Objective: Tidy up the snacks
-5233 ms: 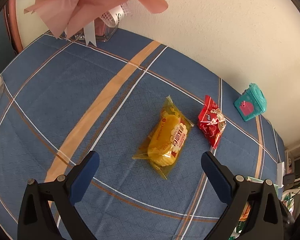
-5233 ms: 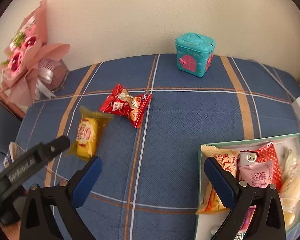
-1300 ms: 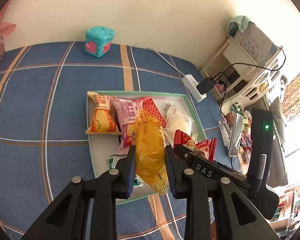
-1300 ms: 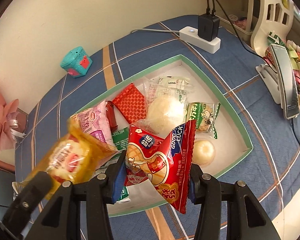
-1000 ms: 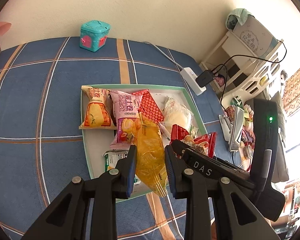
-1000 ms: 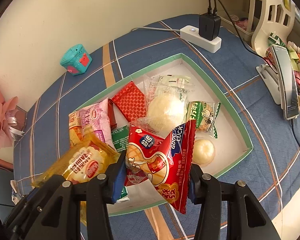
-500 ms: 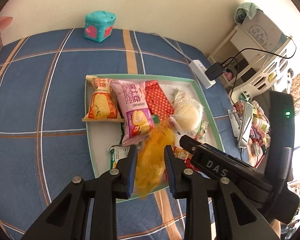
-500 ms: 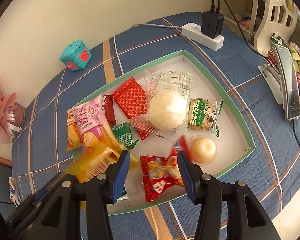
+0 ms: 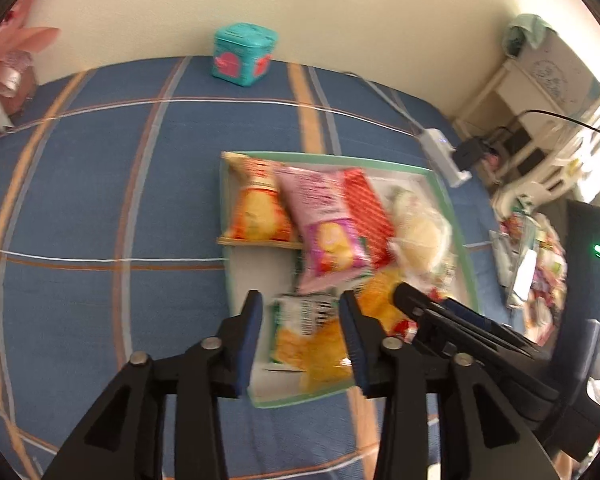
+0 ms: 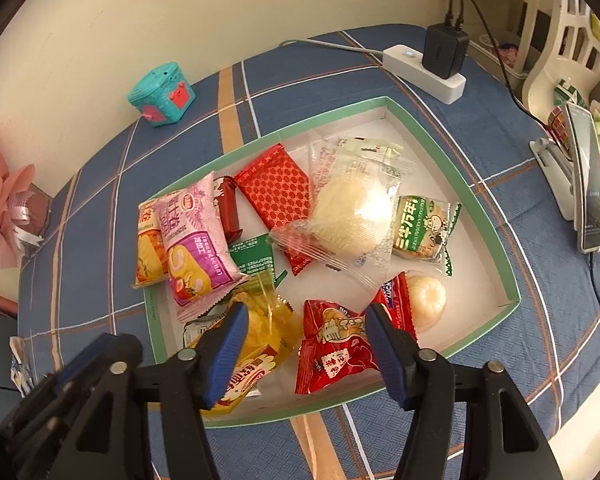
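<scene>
The yellow snack packet and the red snack packet lie side by side at the front of the green-rimmed white tray, among several other snacks. My right gripper hovers over them. Its jaws are opening and its pads touch neither packet. In the left wrist view, blurred by motion, my left gripper hangs above the tray. Its jaws are opening too, and the yellow packet shows below them, free of the pads. The right gripper's body crosses the lower right.
A teal toy box stands near the wall, with a pink bouquet at the far left. A white power strip with a black charger lies behind the tray. A phone on a stand sits at the right table edge.
Both packets left the jaws and dropped into the front of the tray. Both grippers' fingers now stand wider apart, and the left view has tilted slightly.
</scene>
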A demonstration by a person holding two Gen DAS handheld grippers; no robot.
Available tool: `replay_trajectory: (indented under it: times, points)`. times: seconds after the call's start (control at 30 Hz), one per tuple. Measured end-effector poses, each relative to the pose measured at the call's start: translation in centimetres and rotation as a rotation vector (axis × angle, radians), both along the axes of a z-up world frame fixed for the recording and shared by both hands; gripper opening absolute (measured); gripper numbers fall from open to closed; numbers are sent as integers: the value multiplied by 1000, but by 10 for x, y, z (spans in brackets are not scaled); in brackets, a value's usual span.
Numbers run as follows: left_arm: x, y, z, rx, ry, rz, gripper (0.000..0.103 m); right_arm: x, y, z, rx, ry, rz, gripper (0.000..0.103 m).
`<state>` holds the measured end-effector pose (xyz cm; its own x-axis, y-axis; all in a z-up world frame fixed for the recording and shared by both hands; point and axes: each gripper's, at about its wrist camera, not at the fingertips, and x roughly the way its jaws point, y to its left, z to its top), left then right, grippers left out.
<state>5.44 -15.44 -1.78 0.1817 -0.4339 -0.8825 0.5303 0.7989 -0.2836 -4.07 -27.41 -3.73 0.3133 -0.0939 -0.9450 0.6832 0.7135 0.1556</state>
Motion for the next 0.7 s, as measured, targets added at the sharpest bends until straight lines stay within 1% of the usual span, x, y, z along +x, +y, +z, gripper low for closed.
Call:
replay_trajectory:
  times: [0.03, 0.07, 0.1, 0.17, 0.27, 0.3, 0.37, 0.5, 0.53, 0.57, 0.7]
  points:
    - [2, 2, 0, 17, -14, 13, 47, 1, 1, 0, -4, 3, 6, 65]
    - [4, 5, 0, 40, -35, 30, 54, 3, 4, 0, -10, 6, 17, 66]
    - [5, 8, 0, 64, -61, 45, 57, 4, 6, 0, -17, 7, 25, 67]
    - [8, 13, 1, 100, -103, 64, 66, 6, 11, 1, -31, 6, 39, 76]
    - [12, 24, 1, 111, -129, 99, 76, 8, 18, 2, -39, 0, 61, 79]
    - [13, 28, 1, 113, -133, 108, 78, 9, 20, 3, -46, 3, 68, 80]
    - [13, 35, 1, 124, -148, 123, 84, 11, 24, 3, -60, 7, 83, 90]
    - [9, 45, 2, 141, -176, 140, 87, 13, 33, 7, -81, -8, 113, 97]
    - [8, 48, 4, 141, -180, 145, 89, 13, 34, 7, -82, -10, 115, 100]
    - [8, 52, 6, 138, -185, 155, 93, 11, 36, 8, -86, -16, 118, 103]
    - [6, 65, 11, 143, -208, 183, 96, 7, 43, 11, -101, -32, 127, 103]
